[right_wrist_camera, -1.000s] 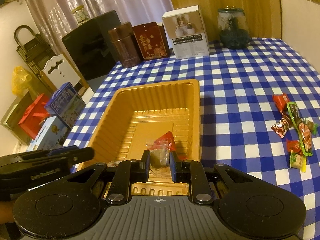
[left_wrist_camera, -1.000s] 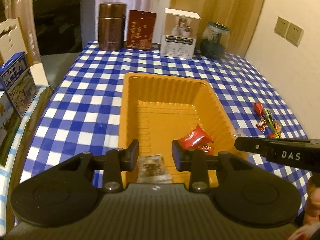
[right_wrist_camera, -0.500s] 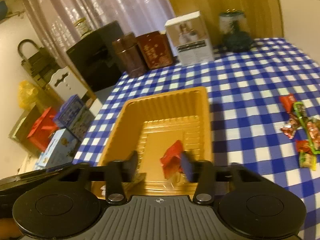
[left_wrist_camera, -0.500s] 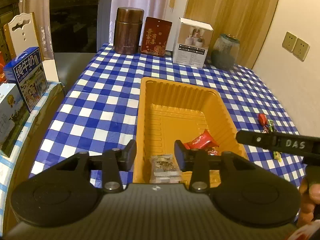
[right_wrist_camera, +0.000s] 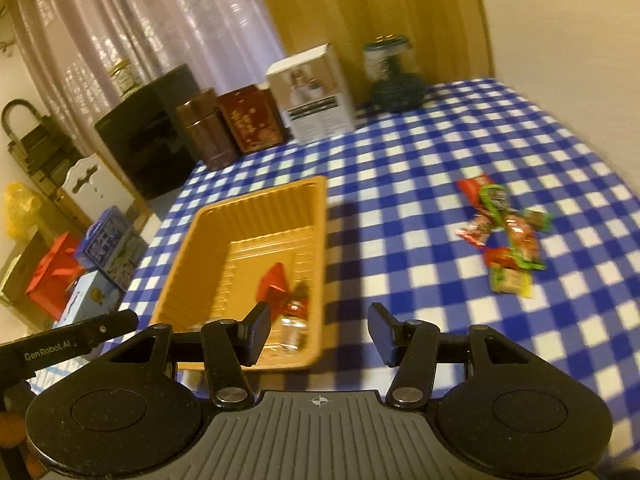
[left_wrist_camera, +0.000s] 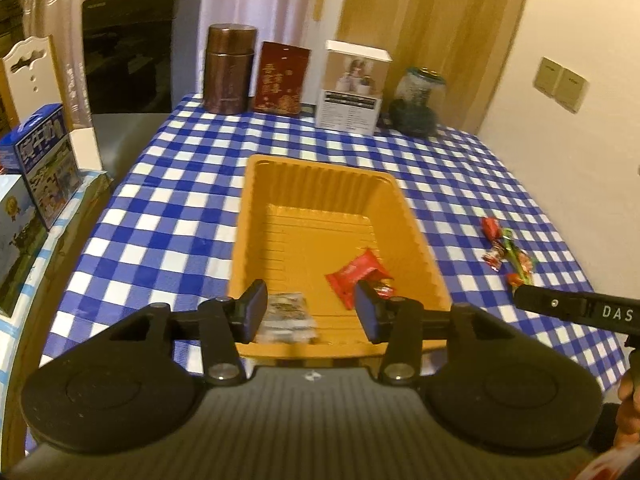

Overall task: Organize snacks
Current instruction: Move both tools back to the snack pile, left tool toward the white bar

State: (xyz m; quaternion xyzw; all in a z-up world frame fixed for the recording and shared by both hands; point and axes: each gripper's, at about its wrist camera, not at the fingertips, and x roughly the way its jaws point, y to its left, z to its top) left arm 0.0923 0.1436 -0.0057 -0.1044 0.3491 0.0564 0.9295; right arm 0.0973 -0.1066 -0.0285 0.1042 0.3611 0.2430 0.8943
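Observation:
An orange plastic tray [left_wrist_camera: 332, 184] [right_wrist_camera: 188, 248] sits mid-table on the blue checked cloth. In it lie a red snack packet [left_wrist_camera: 356, 270] [right_wrist_camera: 274, 282], a small red-wrapped candy [left_wrist_camera: 382, 290] and clear-wrapped snacks [left_wrist_camera: 286, 316] [right_wrist_camera: 292, 330]. A pile of loose wrapped snacks [right_wrist_camera: 502, 236] [left_wrist_camera: 506, 252] lies on the cloth right of the tray. My left gripper [left_wrist_camera: 310, 312] is open and empty above the tray's near edge. My right gripper [right_wrist_camera: 318, 334] is open and empty, above the tray's near right corner.
Along the table's back stand a brown canister [left_wrist_camera: 229, 68], a red box [left_wrist_camera: 283, 76], a white box [left_wrist_camera: 354, 86] and a glass jar [left_wrist_camera: 416, 100]. A black appliance [left_wrist_camera: 136, 48] and blue cartons [left_wrist_camera: 40, 160] stand to the left. A wall borders the right side.
My right gripper opened and let a clear-wrapped snack go into the tray, then swung right toward the loose pile. My left gripper drew back and up, staying open.

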